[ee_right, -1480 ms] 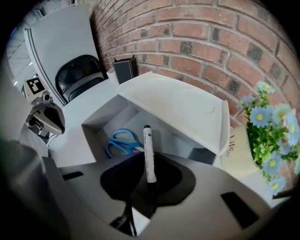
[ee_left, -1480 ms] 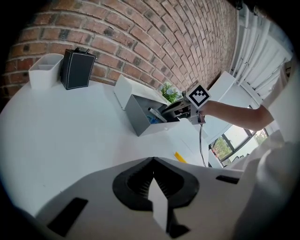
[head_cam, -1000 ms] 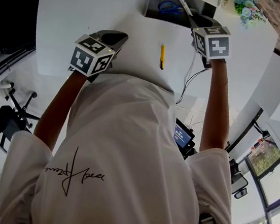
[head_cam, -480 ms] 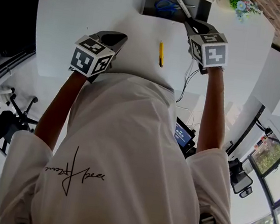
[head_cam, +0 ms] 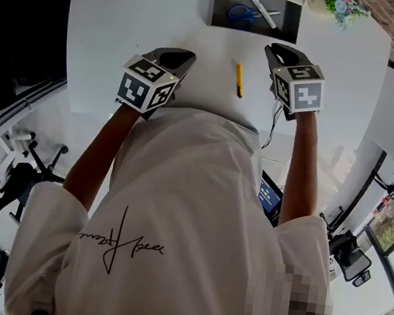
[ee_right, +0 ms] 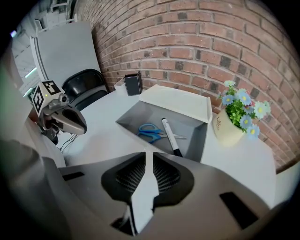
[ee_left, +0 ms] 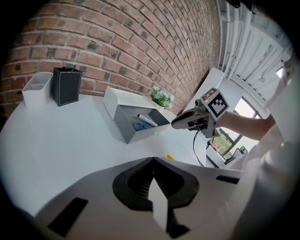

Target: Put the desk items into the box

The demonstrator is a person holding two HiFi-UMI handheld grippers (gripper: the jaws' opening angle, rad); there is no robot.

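An open grey box [head_cam: 215, 8] stands at the table's far edge, with blue scissors [head_cam: 240, 12] and a black-and-white marker [head_cam: 263, 12] lying inside. A yellow pen-like item [head_cam: 239, 79] rests on the white table between my grippers. My right gripper [head_cam: 272, 50] hovers in front of the box's right corner, its jaws a narrow slit apart with nothing in them [ee_right: 149, 153]. From it I see the scissors [ee_right: 150, 130] and marker [ee_right: 169, 133] in the box [ee_right: 199, 136]. My left gripper [head_cam: 185, 56] is shut and empty [ee_left: 153, 159], near the table's front edge.
A pot of blue flowers [ee_right: 232, 122] stands right of the box. A black pen holder [ee_left: 65, 86] and a white container [ee_left: 36, 89] sit by the brick wall. Cables [head_cam: 274, 120] hang off the table's near edge. A black chair [ee_right: 86, 86] stands beyond the table.
My right gripper has drawn back from over the box toward the person. The marker that was at its tips now lies in the box. The left gripper has hardly moved.
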